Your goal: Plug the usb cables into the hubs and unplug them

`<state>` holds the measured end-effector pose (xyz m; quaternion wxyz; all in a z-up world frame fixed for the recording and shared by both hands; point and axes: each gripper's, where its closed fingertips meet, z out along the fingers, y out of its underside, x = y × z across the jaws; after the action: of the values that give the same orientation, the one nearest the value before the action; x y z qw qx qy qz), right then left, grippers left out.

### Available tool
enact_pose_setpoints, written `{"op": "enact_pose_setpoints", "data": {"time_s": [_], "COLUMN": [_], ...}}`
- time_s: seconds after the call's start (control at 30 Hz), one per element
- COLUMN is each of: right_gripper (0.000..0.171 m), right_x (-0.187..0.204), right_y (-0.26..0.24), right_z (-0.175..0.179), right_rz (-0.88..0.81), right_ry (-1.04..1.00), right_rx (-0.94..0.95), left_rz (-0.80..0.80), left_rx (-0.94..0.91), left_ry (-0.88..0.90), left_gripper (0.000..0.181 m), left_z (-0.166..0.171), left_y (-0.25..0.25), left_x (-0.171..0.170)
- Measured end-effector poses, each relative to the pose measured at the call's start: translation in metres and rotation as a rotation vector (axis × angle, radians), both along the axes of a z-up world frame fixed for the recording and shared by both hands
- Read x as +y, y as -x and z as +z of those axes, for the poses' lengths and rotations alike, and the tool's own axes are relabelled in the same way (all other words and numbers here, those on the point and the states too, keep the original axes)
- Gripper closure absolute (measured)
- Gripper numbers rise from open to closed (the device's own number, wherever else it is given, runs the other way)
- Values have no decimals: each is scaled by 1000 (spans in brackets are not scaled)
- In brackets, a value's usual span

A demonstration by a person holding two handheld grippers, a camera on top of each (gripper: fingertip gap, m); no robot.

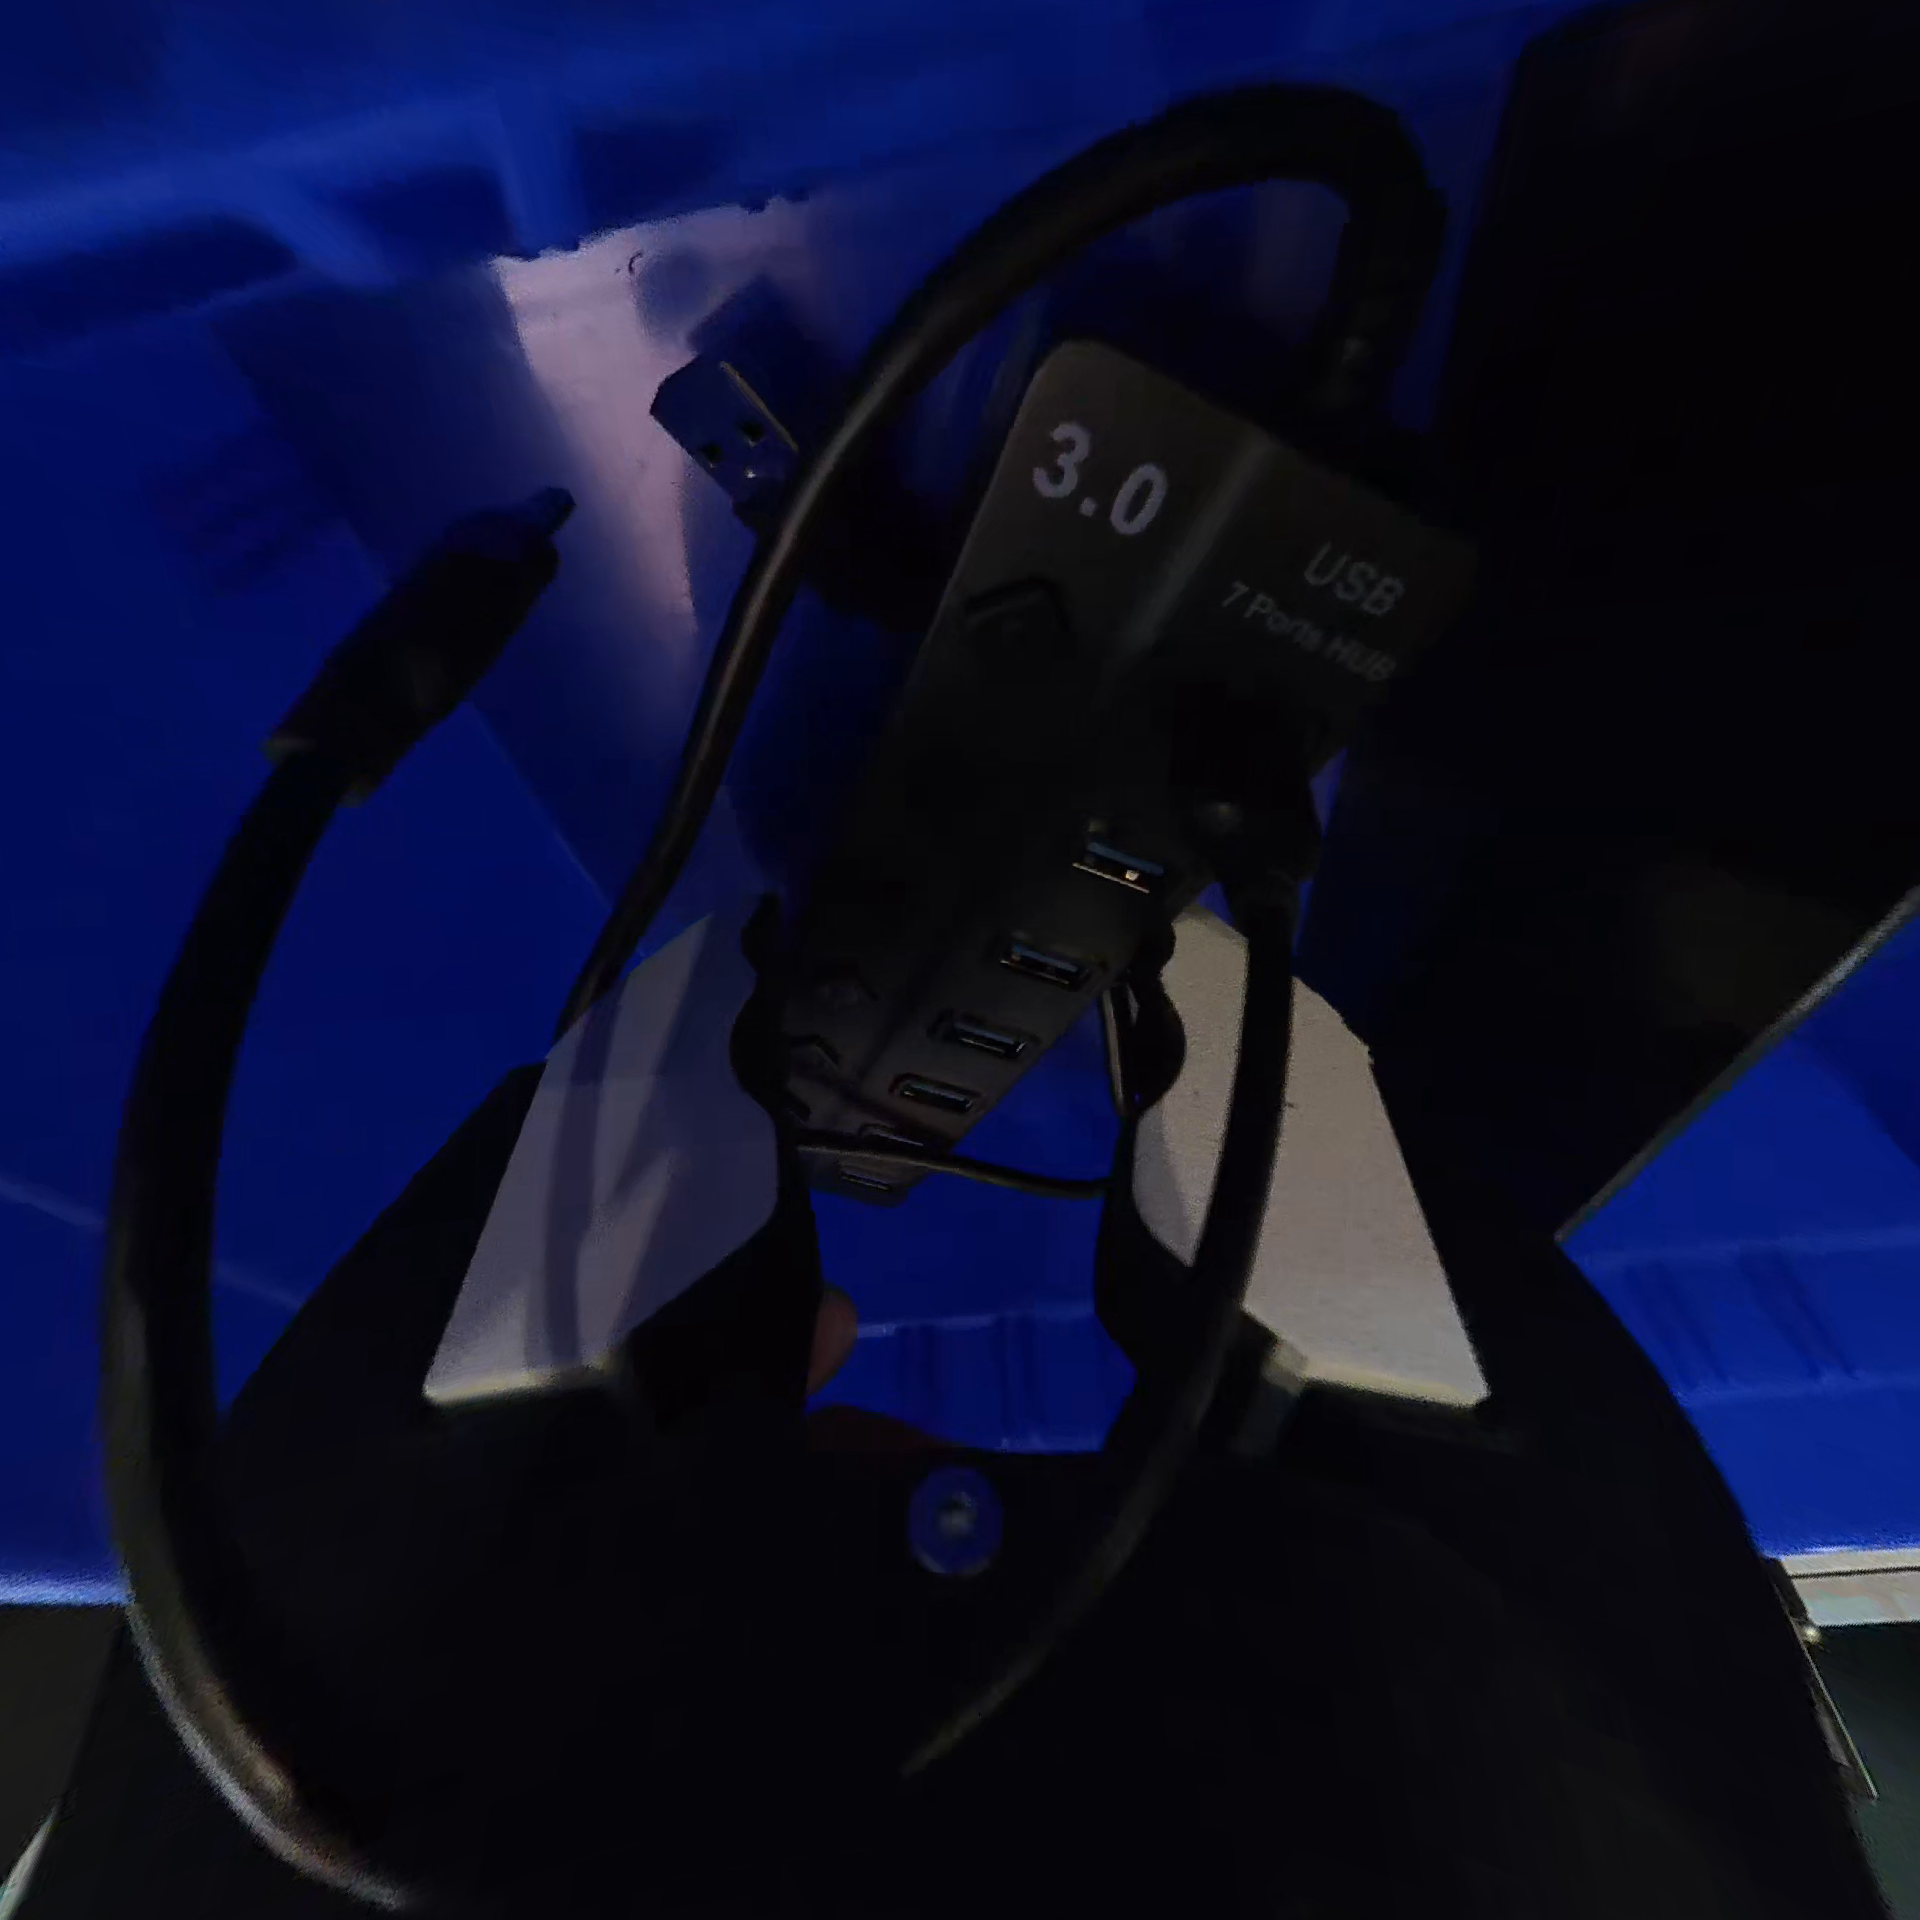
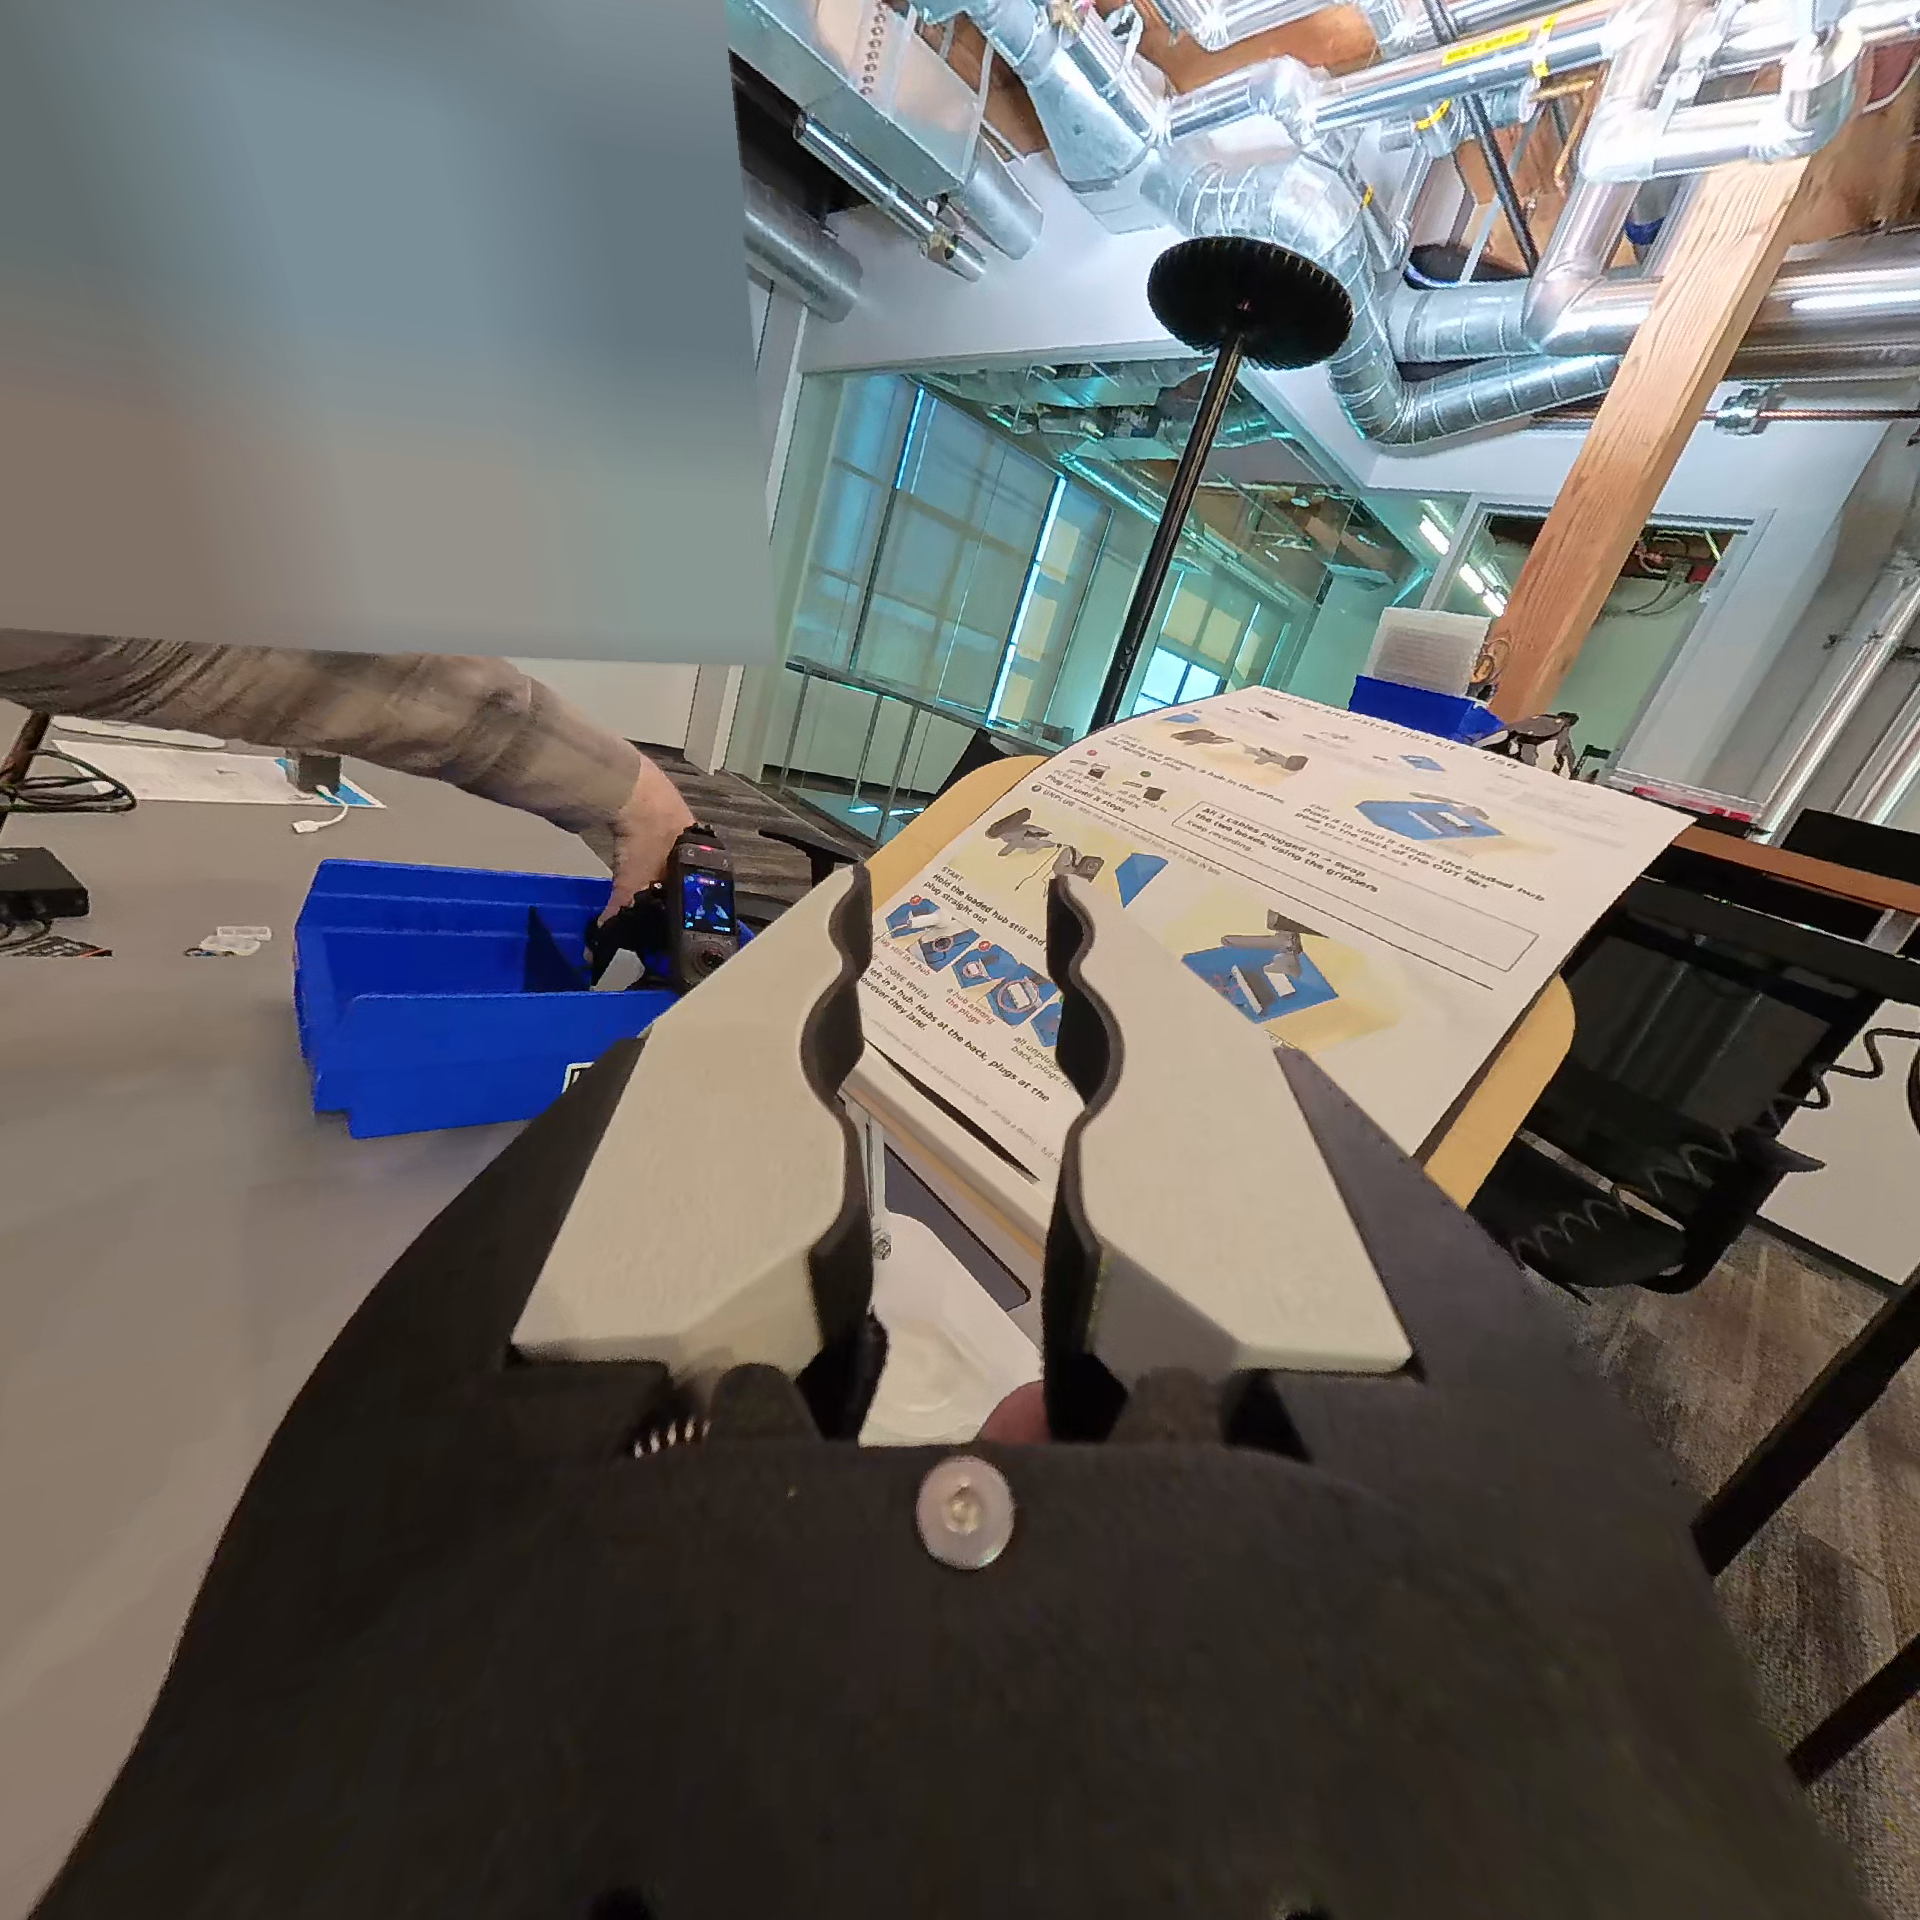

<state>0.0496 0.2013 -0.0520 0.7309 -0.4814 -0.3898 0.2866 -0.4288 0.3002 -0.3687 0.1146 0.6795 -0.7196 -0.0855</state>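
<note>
Our left gripper (image 1: 951,1023) clamps the near end of a black USB hub (image 1: 1122,727) inside the blue bin (image 1: 260,987); black cables (image 1: 197,1039) loop around it, their loose plugs (image 1: 727,426) just to its far left. Our right gripper (image 2: 954,935) hangs narrowly parted and empty, raised beside the table (image 2: 187,1195), an instruction sheet (image 2: 1299,873) beyond it.
</note>
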Motion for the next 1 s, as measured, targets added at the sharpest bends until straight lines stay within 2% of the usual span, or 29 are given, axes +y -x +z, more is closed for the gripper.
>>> {"op": "enact_pose_setpoints", "data": {"time_s": [0.23,0.37,0.5,0.77,1.0], "right_gripper": [139,139,139,140,140], "right_x": [2,0,-1,-7,-16], "right_y": [-2,-8,-12,-14,-13], "right_z": [-1,3,7,13,24], "right_rz": [2,-2,-5,-4,23], "right_ry": [8,0,-6,-27,-44], "right_rx": [8,24,35,43,75], "left_rz": [20,30,71,213,464], "left_rx": [12,-1,-76,-347,-769], "left_ry": [11,-66,-172,-414,-621], "left_gripper": [121,123,123,123,124], "left_z": [2,9,31,82,140], "left_y": [2,3,1,-10,-21], "left_x": [-2,1,9,18,11]}}
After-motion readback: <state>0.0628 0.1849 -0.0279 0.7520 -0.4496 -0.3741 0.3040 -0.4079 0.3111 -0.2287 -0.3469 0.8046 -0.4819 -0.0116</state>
